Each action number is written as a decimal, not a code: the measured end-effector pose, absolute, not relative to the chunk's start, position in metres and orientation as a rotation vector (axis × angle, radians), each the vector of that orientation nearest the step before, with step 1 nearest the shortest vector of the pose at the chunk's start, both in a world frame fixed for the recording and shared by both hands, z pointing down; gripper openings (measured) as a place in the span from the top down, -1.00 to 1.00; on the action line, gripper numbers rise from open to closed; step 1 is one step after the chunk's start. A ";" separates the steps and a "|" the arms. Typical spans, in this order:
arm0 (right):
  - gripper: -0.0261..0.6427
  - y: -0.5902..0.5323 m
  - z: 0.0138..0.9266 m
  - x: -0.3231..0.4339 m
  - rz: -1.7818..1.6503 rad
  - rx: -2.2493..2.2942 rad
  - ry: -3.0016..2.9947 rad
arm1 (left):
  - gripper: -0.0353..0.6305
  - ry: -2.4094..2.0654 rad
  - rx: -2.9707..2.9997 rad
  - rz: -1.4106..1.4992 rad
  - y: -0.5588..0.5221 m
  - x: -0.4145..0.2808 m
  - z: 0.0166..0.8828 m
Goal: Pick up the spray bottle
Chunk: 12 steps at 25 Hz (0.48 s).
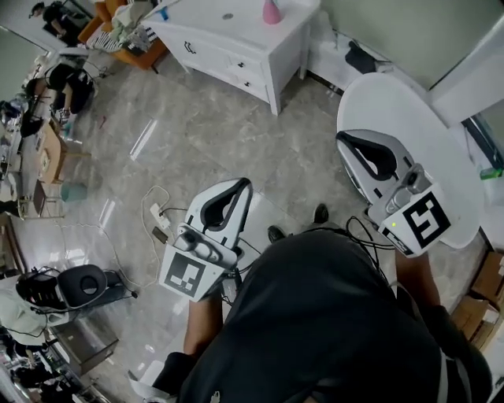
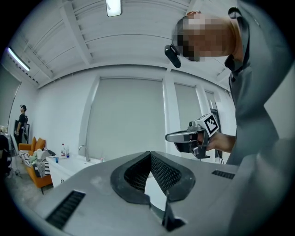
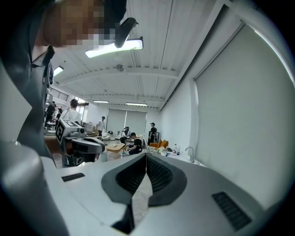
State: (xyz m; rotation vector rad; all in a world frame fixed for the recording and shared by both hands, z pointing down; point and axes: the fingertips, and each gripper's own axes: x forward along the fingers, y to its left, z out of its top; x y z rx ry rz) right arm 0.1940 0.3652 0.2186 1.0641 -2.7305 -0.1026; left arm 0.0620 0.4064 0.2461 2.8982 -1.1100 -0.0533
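No spray bottle shows plainly. A pink cone-topped thing (image 1: 272,11) stands on the white cabinet (image 1: 236,43), and a green item (image 1: 492,173) lies at the round white table's (image 1: 394,102) right edge. Two small bottles (image 2: 64,150) stand on a counter by a tap in the left gripper view. My left gripper (image 1: 244,183) (image 2: 150,154) is held over the floor, jaws together, with nothing between them. My right gripper (image 1: 340,135) (image 3: 146,156) hangs over the round table's near edge, shut and empty. Each gripper also shows in the other's view: the right gripper (image 2: 193,136) and the left gripper (image 3: 78,138).
Cables and a power strip (image 1: 157,216) lie on the marble floor to the left of my legs. An office chair (image 1: 79,287) stands lower left, cardboard boxes (image 1: 480,291) lower right, an orange sofa (image 1: 134,49) upper left. Several people (image 3: 131,138) are far off in the room.
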 end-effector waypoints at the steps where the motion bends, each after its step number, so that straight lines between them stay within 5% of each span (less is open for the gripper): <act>1: 0.89 0.361 0.220 0.200 -0.098 1.052 -2.737 | 0.88 -1.115 2.894 -0.041 0.404 0.069 0.250; 12: 0.89 0.321 0.221 0.260 -0.162 0.979 -2.796 | 0.88 -1.180 2.780 0.022 0.380 0.134 0.264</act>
